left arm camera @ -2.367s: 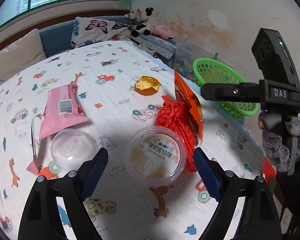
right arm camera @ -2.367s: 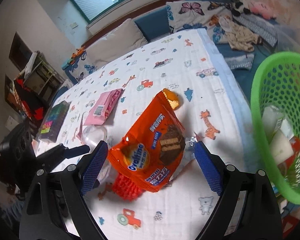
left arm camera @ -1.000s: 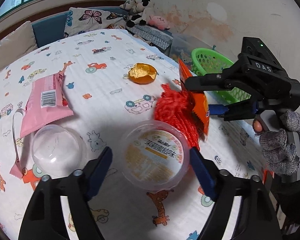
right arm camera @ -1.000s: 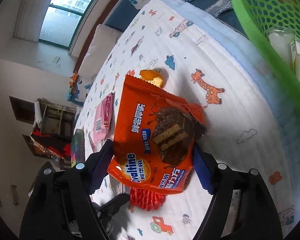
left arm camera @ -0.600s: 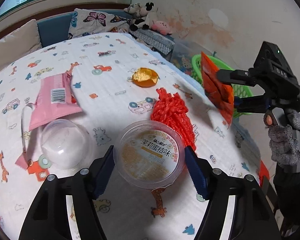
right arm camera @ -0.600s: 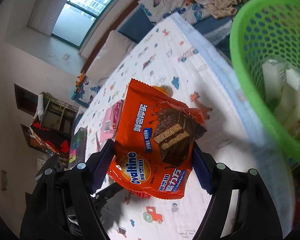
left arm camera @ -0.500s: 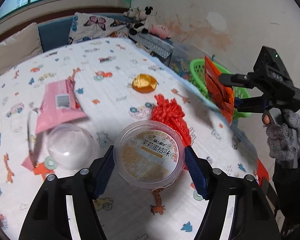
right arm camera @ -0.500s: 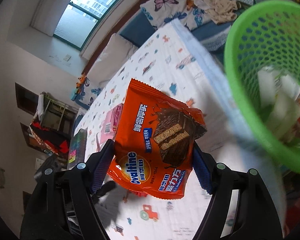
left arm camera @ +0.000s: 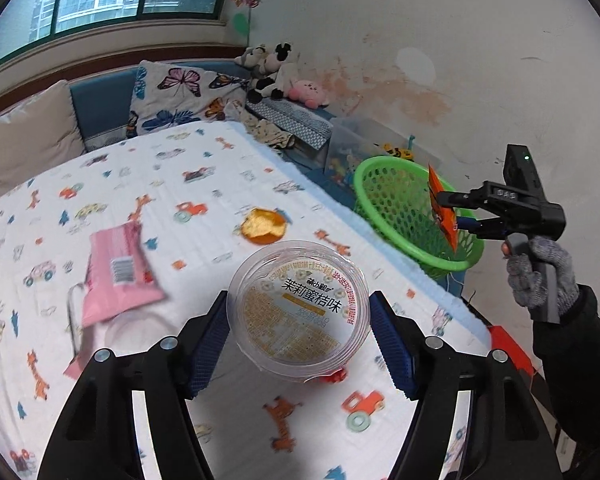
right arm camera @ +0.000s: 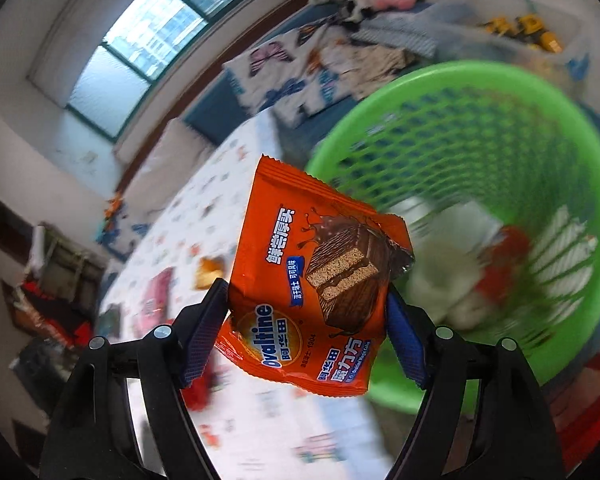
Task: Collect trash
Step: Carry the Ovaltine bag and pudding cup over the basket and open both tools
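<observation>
The right tool grips an orange snack wrapper just over the near rim of the green basket, so an early release could drop it outside, while the left tool holds a lidded plastic cup lifted above the bed, which may slip.

we saw an orange wrapper printed with a brown chocolate wafer and white lettering, against a bright green mesh basket. the clear tub wore a yellow-and-white label. the bedsheet was white, patterned with orange giraffes, cars and blue shapes. a pink packet lay left; blue pads lined black fingers; the far cushion bore butterflies.
</observation>
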The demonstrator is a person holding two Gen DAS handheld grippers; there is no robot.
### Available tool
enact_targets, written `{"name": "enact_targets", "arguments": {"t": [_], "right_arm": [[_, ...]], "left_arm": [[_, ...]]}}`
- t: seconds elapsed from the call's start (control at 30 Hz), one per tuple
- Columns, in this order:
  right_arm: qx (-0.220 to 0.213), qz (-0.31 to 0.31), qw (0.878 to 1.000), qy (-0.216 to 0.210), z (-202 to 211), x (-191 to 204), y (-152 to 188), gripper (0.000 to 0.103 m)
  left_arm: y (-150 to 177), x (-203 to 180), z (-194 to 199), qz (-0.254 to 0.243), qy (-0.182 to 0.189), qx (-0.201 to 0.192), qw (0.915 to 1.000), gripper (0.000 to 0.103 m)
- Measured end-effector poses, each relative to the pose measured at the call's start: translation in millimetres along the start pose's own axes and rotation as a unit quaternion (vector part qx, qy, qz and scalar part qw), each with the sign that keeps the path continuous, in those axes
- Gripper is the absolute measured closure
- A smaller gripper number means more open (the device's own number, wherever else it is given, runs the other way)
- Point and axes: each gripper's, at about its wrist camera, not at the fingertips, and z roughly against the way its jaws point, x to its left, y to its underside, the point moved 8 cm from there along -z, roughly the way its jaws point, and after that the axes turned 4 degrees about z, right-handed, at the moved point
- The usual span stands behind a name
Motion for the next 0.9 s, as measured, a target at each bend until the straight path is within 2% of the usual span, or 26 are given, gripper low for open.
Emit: {"name": "enact_targets", "arguments": {"t": [0.1, 0.27, 0.37, 0.6, 0.9], "right_arm": [[-0.004, 0.002, 1.000, 0.028, 0.5, -18.7, -3.2, 0.026], [-0.019, 0.014, 0.997, 0.080, 1.2, -50.4, -4.8, 0.018], [-0.022, 0.015, 0.995, 0.094, 2.6, -65.3, -3.9, 0.015], [-0.040, 0.020, 0.994, 0.099, 16.0, -77.0, -4.2, 0.014], [-0.072, 0.030, 0.993, 0.089, 41.9, -66.3, -4.3, 0.013]], "left_arm": [[-6.0, -13.1, -9.2, -0.004, 0.007, 0.004, 1.0000, 0.036], [-17.7, -38.2, -25.6, -0.019, 0.016, 0.010, 0.9996, 0.036], [-25.5, -52.9, -35.9, -0.027, 0.020, 0.013, 0.9994, 0.036], [-44.6, -83.7, -68.8, -0.037, 0.028, 0.027, 0.9985, 0.036], [-55.0, -123.7, -116.6, -0.060, 0.036, 0.051, 0.9963, 0.036]]}}
